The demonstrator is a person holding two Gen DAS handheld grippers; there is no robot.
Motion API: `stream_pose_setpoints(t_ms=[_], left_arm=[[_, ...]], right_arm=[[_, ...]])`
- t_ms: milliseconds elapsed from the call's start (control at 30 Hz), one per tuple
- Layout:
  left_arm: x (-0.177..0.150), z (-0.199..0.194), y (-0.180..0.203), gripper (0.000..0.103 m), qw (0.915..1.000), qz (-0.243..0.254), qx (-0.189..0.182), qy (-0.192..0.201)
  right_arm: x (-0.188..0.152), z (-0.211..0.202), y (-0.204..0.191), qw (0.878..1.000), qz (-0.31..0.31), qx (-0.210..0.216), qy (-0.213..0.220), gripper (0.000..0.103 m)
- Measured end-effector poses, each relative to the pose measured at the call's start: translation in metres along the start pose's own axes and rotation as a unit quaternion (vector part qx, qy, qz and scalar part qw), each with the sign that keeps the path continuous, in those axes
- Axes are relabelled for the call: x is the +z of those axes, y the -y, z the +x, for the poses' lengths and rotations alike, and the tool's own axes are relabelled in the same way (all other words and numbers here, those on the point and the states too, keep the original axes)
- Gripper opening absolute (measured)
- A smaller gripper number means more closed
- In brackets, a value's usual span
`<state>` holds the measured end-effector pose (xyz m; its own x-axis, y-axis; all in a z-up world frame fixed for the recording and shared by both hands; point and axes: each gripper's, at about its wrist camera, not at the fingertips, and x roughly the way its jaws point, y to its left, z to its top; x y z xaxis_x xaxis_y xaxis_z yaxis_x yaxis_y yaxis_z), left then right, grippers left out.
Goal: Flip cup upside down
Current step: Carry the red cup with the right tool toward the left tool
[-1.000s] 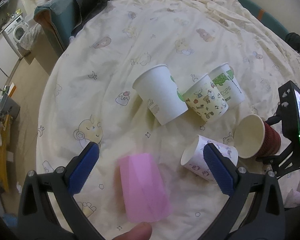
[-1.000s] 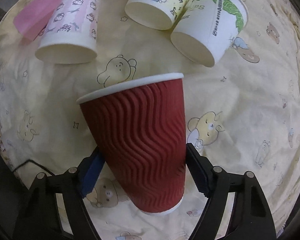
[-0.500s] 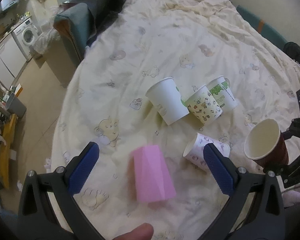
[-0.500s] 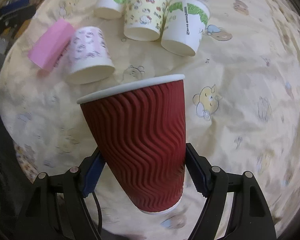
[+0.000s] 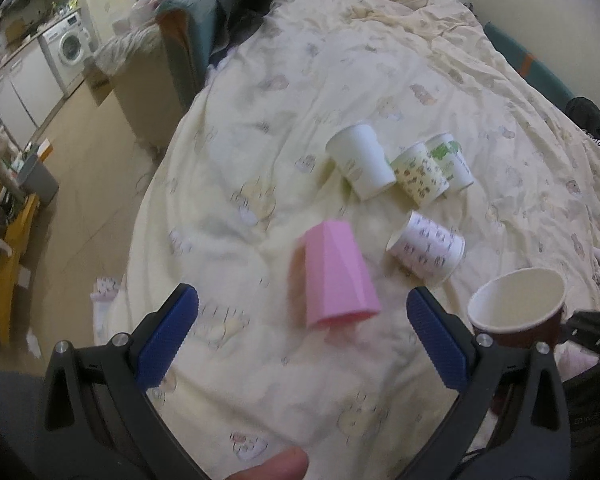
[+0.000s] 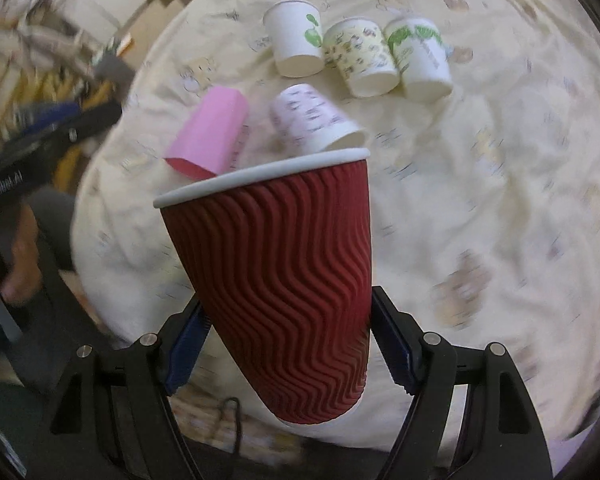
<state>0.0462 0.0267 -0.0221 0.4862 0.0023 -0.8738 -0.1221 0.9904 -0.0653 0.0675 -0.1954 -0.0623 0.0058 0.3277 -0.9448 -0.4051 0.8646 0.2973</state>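
Red ripple-wall paper cup [image 6: 284, 284]: gripped low on its body between the two pads of the right claw [image 6: 288, 344], lifted clear of the bear-print bedspread [image 6: 500, 200], mouth up and tilted toward 11 o'clock, judged ready to be turned over. Left claw [image 5: 302, 340]: spread wide, holding nothing, hovering above the bed with the pink faceted cup [image 5: 336, 276] at its 12 o'clock. Five cups, the pink one and four paper, already stand mouth-down on the bedspread.
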Motion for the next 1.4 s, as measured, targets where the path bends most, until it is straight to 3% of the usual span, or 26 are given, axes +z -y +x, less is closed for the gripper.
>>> stream_pose_setpoints(t_ms=[200,333,533,733,1000,1100,1233,1400], left_arm=[[-0.029,-0.010,-0.005,0.103,0.9999,0.009,-0.009,-0.009],[-0.041,-0.013,-0.012,0.103,0.9999,0.004,-0.008,-0.007],[-0.045,-0.007,-0.019,0.103,0.9999,-0.009,-0.003,-0.008],[-0.045,-0.003,-0.023,0.103,0.9998,-0.020,0.002,-0.006],[-0.046,0.001,-0.024,0.103,0.9997,-0.023,0.005,-0.009],[-0.047,0.000,-0.021,0.103,0.9997,-0.020,0.000,-0.013],[-0.046,-0.003,-0.011,0.103,0.9998,-0.008,0.013,-0.012],[-0.046,-0.006,0.008,0.103,0.9999,0.001,0.012,-0.012]], right_arm=[[-0.023,0.023,-0.013,0.994,0.092,0.047,0.022,0.079],[-0.028,0.047,-0.006,0.981,0.169,0.094,0.023,0.079],[-0.024,0.070,0.001,0.970,0.220,0.104,0.015,0.079],[-0.019,0.085,0.000,0.971,0.220,0.095,0.010,0.079],[-0.021,0.075,-0.007,0.976,0.205,0.073,0.018,0.080],[-0.025,0.061,-0.015,0.983,0.174,0.048,0.024,0.094],[-0.038,0.025,-0.020,0.988,0.137,0.020,0.071,0.099],[-0.058,-0.021,-0.006,0.981,0.123,-0.019,0.151,0.100]])
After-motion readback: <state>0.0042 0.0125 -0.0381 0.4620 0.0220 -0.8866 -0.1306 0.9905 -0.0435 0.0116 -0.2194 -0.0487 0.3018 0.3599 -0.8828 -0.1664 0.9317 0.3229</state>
